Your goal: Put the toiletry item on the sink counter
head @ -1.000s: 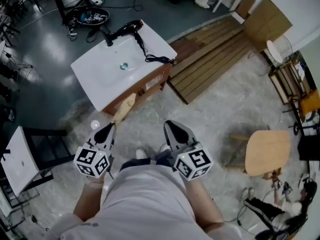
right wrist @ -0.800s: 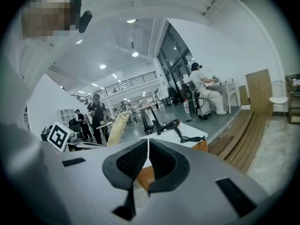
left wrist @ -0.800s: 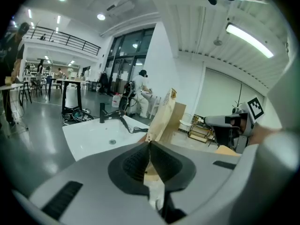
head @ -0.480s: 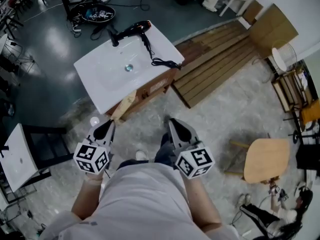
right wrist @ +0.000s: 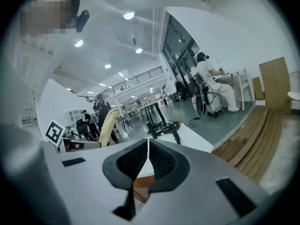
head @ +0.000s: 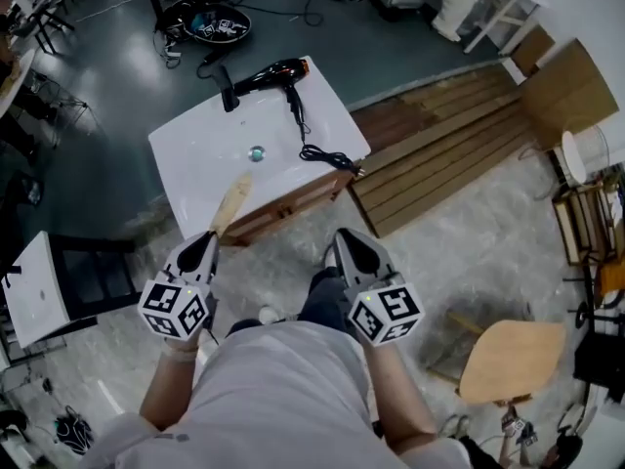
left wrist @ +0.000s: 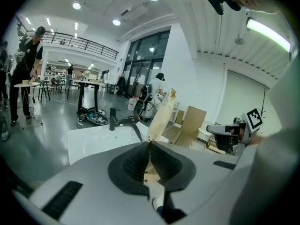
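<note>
- Currently the left gripper (head: 208, 238) has its jaws pinched nearly together on the bottom end of a long flat beige toiletry item (head: 232, 201). The item is held in the air, with its tip seen against the near edge of the white rectangular sink counter (head: 186, 179).
- A black hair dryer (head: 269, 74) and its cord lie on the counter's far right part.
- The right gripper (head: 342, 239) has its jaws together with nothing between them.
- Step, as I judge it: carrying the item to the counter. Keep the pinch firm, lower it flat onto bare rim clear of the basin and cord, then release.
</note>
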`<state>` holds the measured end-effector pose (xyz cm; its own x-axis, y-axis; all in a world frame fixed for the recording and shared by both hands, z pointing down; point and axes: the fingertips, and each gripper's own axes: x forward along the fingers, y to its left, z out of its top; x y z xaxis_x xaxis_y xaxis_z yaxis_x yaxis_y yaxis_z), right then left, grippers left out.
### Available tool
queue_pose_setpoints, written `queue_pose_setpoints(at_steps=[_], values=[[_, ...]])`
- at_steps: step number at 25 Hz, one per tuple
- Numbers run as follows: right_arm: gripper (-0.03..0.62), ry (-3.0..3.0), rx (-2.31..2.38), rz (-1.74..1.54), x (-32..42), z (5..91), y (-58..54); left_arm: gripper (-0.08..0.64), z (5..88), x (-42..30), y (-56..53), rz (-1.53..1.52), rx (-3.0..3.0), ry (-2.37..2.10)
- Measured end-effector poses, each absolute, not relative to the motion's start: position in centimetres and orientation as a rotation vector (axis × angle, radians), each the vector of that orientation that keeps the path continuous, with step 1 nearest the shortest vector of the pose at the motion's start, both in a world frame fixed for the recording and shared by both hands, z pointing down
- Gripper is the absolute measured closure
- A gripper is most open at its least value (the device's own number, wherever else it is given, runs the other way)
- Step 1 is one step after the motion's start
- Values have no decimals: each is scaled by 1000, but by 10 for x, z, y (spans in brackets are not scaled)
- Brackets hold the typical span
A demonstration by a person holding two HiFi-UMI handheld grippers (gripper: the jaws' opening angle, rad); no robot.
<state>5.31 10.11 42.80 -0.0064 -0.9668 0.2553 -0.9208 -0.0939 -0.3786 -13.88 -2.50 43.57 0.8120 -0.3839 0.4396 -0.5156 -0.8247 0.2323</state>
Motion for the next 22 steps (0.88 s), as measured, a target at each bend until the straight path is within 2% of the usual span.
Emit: queue_pose_setpoints(at_steps=[12, 22], values=[[569, 2288, -1926, -759, 170, 427, 37, 534, 427, -50, -56, 546, 2560, -957], [569, 2444, -1805, -804, 202, 438, -7, 534, 451, -22, -73, 660, 2557, -1001]])
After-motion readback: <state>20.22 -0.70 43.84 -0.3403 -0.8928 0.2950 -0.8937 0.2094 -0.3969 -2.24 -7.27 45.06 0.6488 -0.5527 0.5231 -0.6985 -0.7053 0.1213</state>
